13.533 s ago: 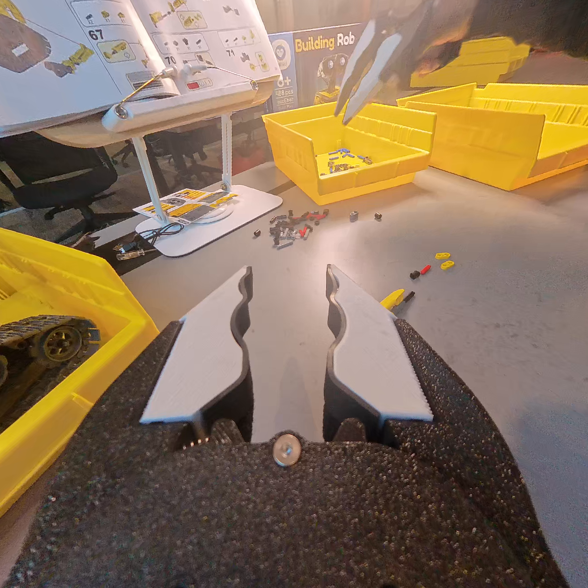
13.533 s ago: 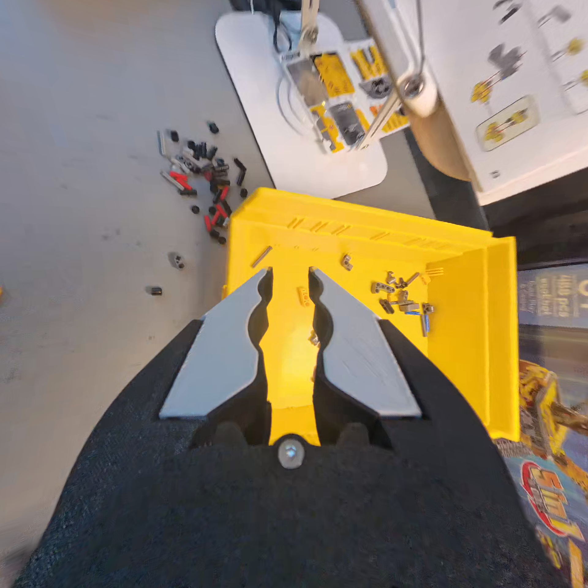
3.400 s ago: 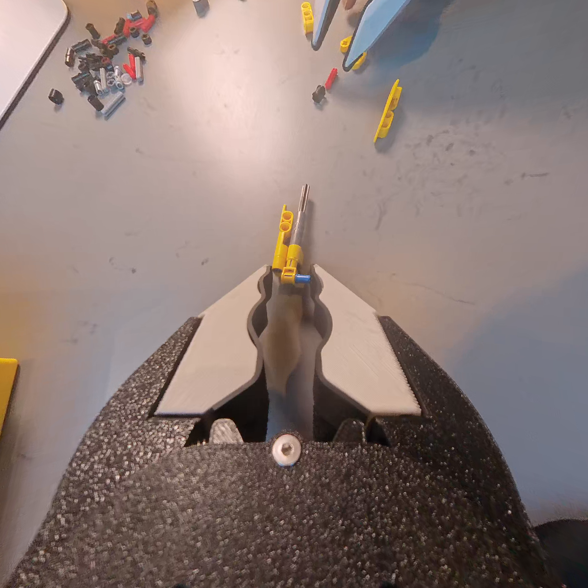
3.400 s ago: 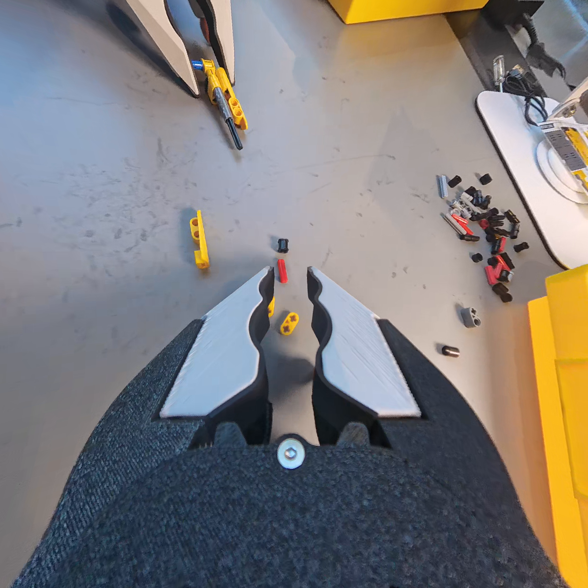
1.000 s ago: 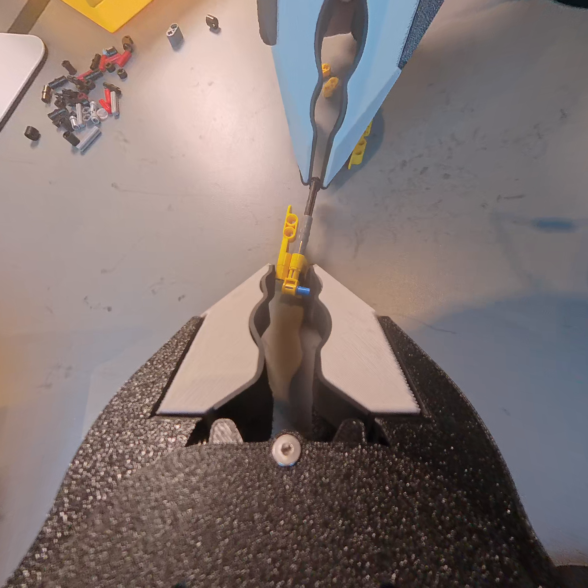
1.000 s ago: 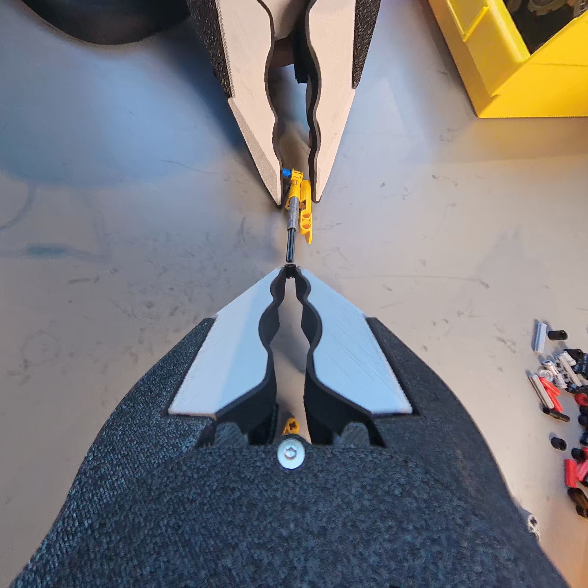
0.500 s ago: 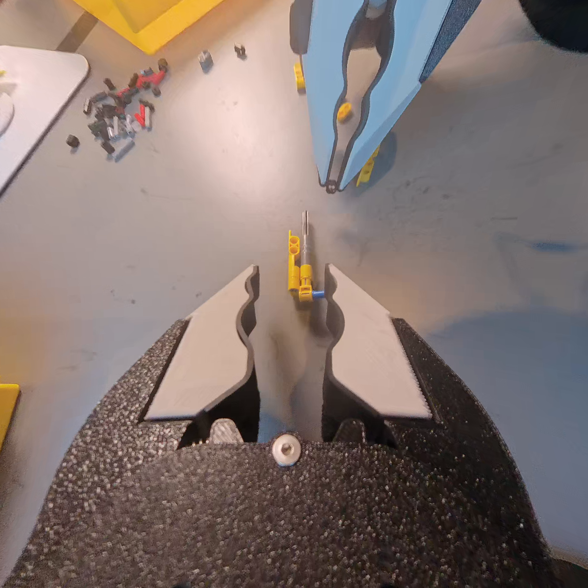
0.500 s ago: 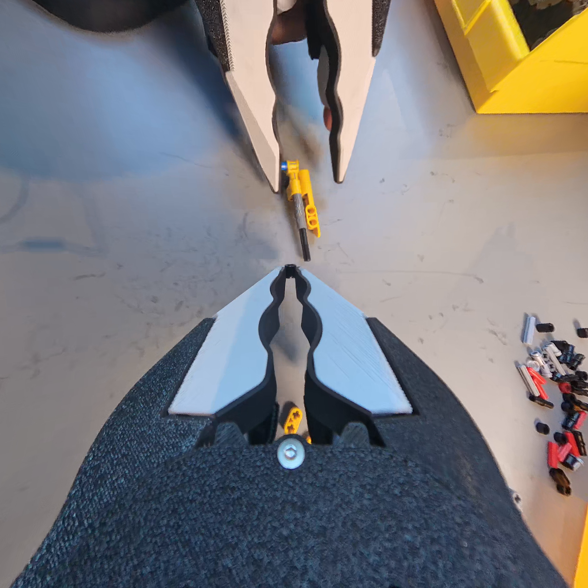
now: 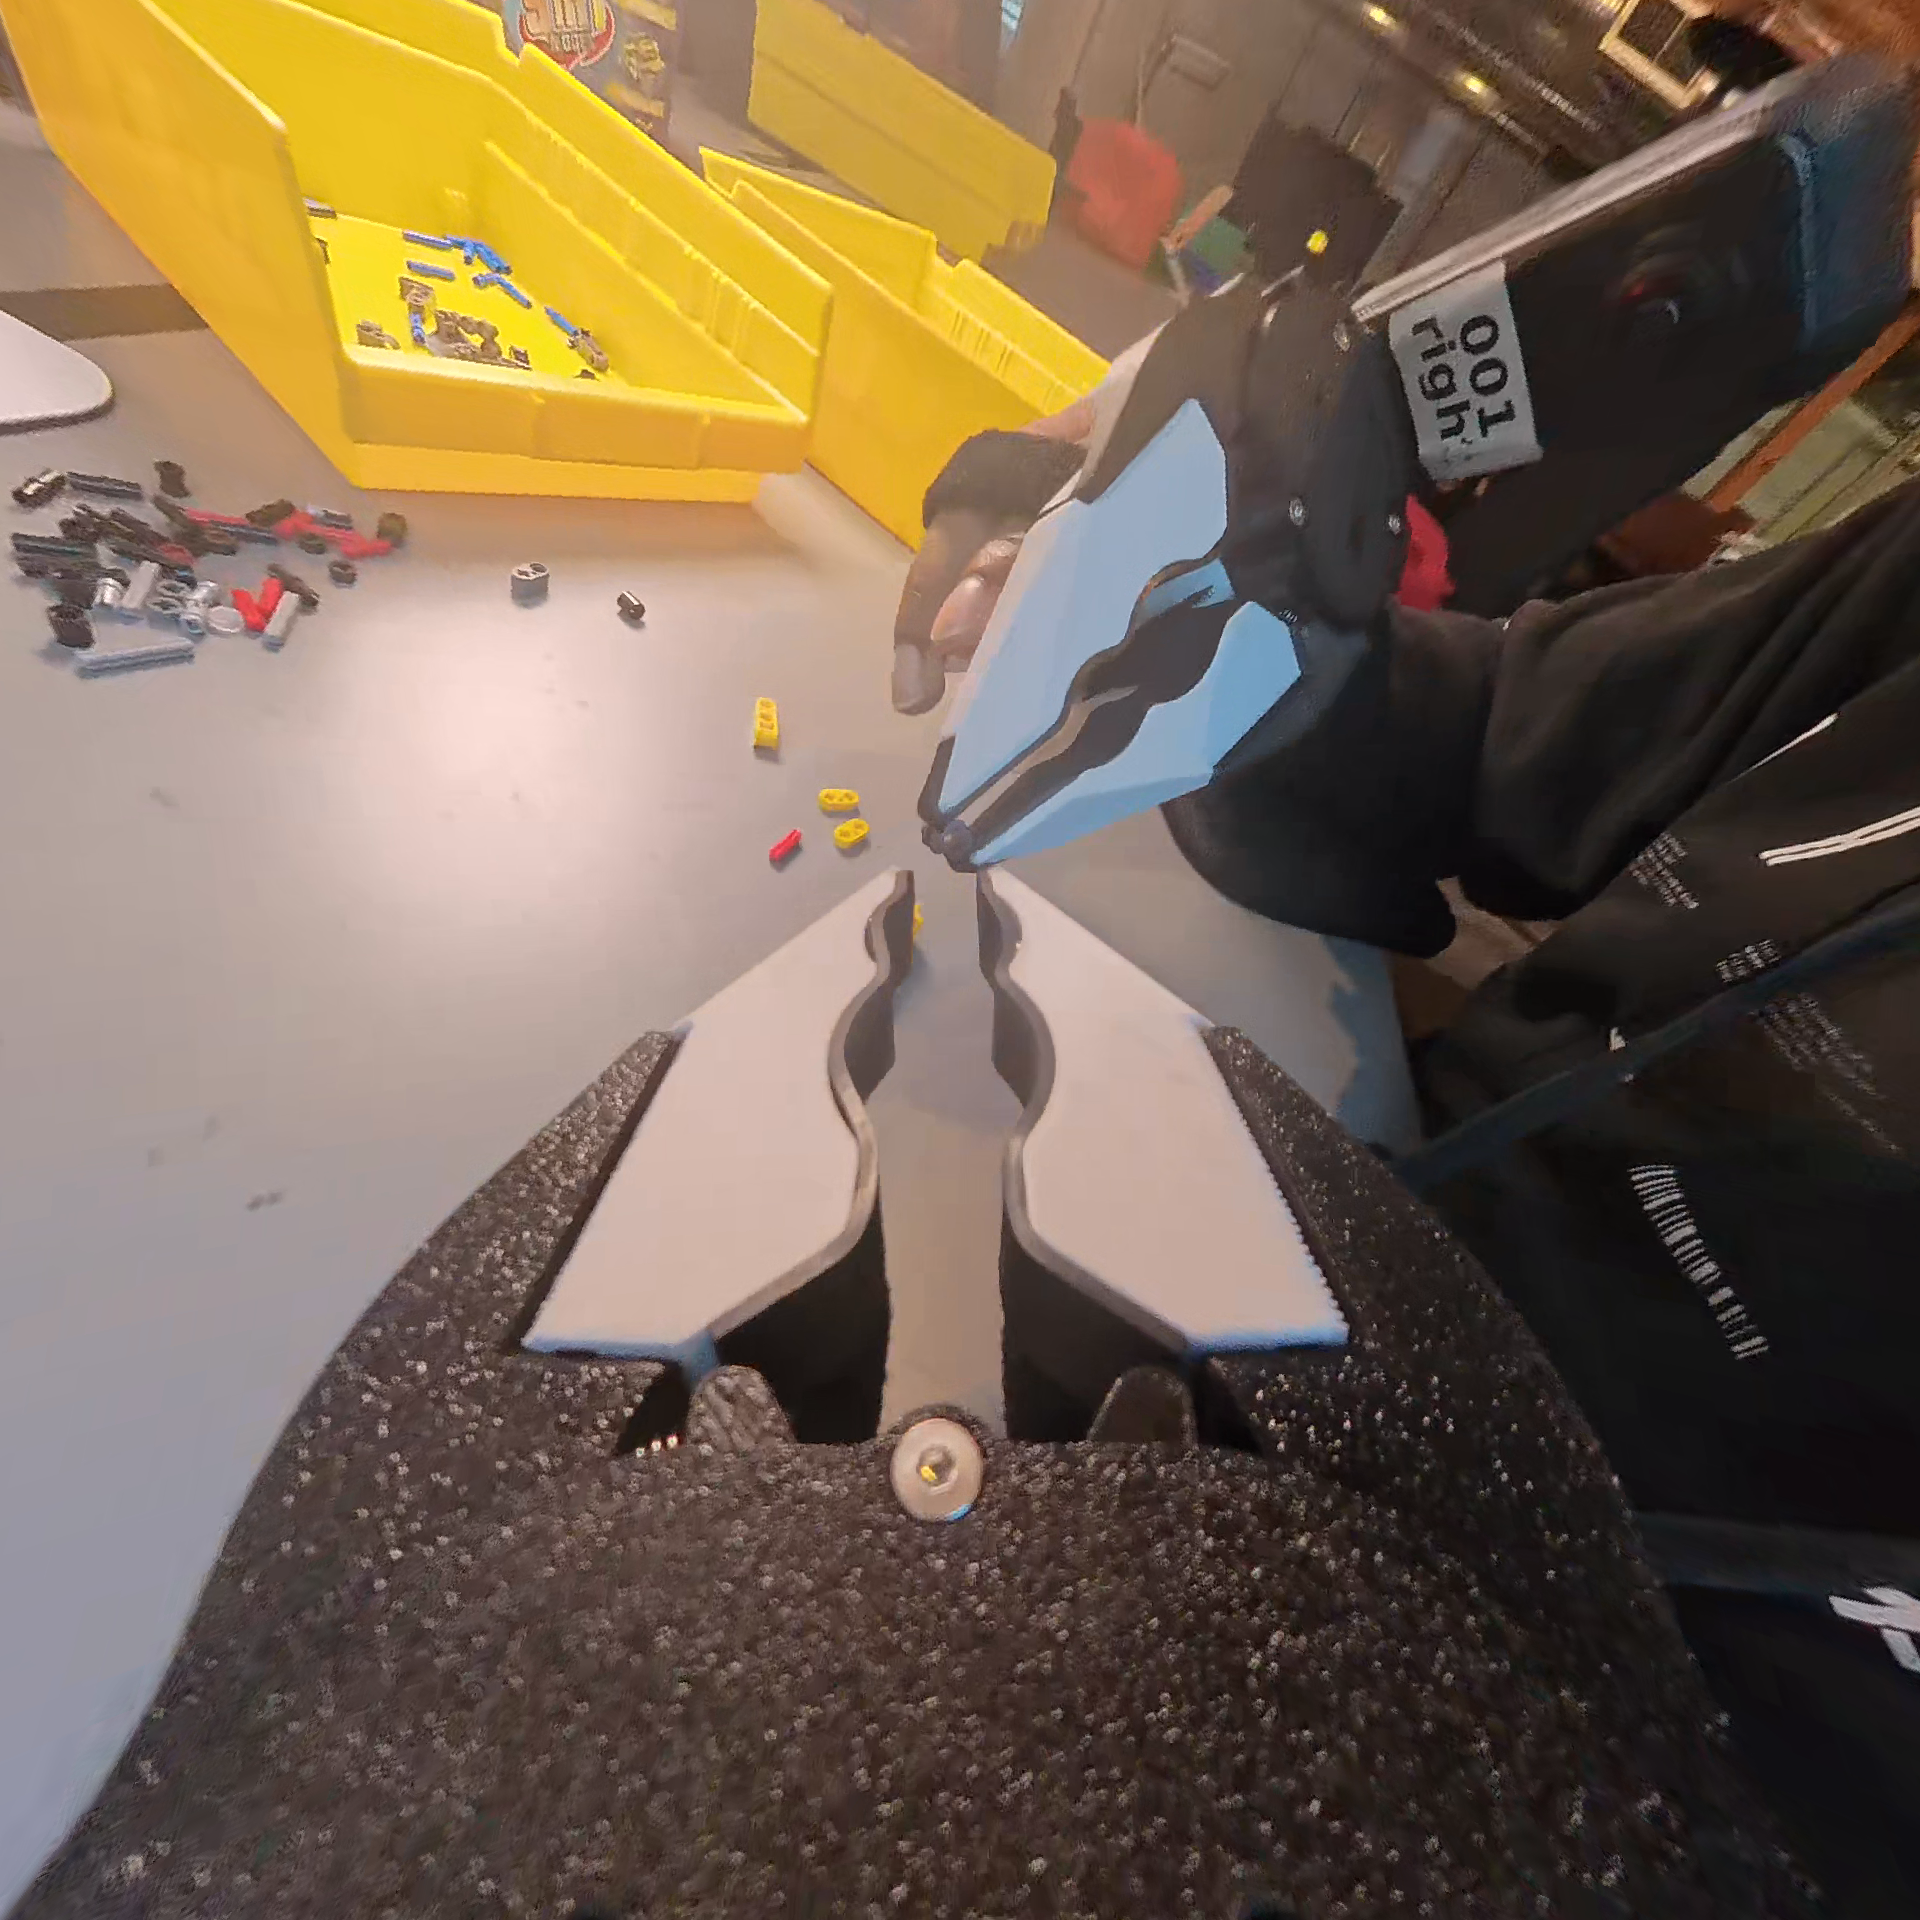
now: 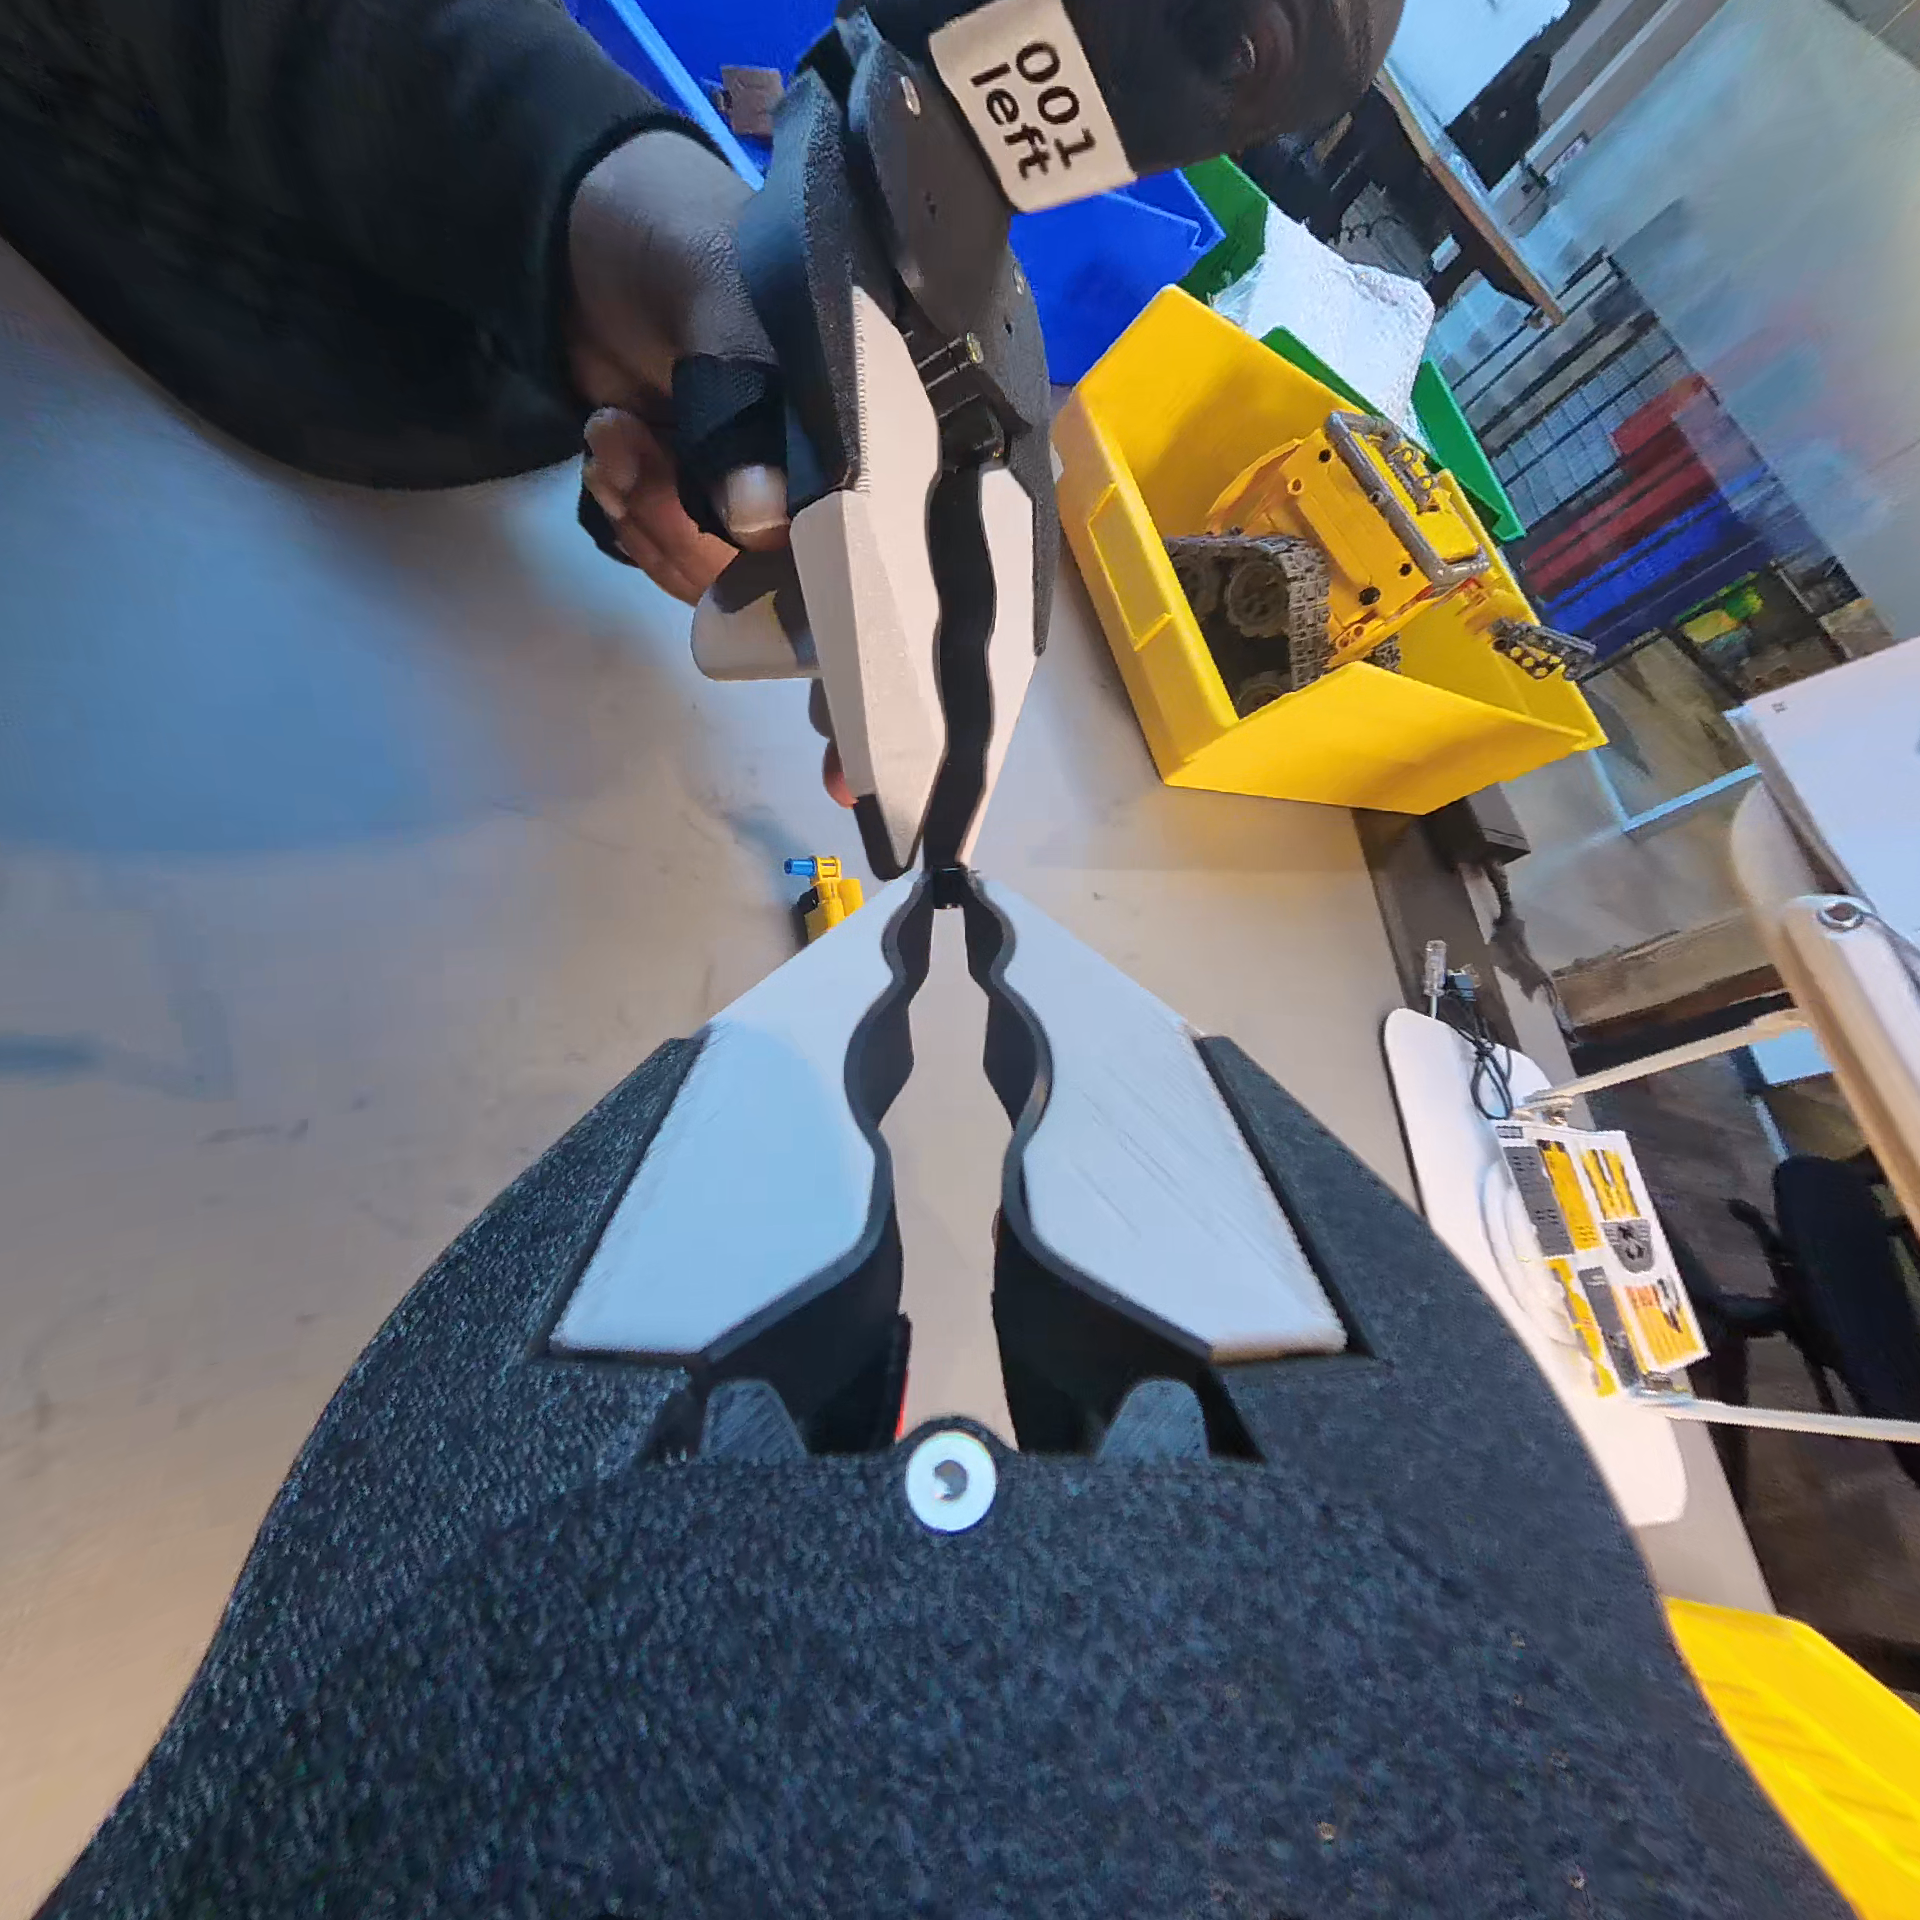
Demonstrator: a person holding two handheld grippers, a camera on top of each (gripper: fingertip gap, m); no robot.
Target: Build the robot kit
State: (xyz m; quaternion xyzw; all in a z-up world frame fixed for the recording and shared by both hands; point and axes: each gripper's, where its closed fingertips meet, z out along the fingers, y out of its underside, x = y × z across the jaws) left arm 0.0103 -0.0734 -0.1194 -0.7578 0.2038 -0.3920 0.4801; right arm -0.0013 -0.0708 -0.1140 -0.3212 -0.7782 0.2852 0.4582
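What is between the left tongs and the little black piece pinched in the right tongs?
Nothing visible: the black piece, pinched in the right tongs, sits just off the left tongs' open tips.

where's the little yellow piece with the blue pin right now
In the right wrist view the yellow piece with the blue pin lies on the grey table, just left of the right gripper and the left gripper, held by neither.

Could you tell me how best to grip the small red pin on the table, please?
Probably across its middle, from straight above: the red pin lies flat on the grey table, slim, with the yellow links close beside it.
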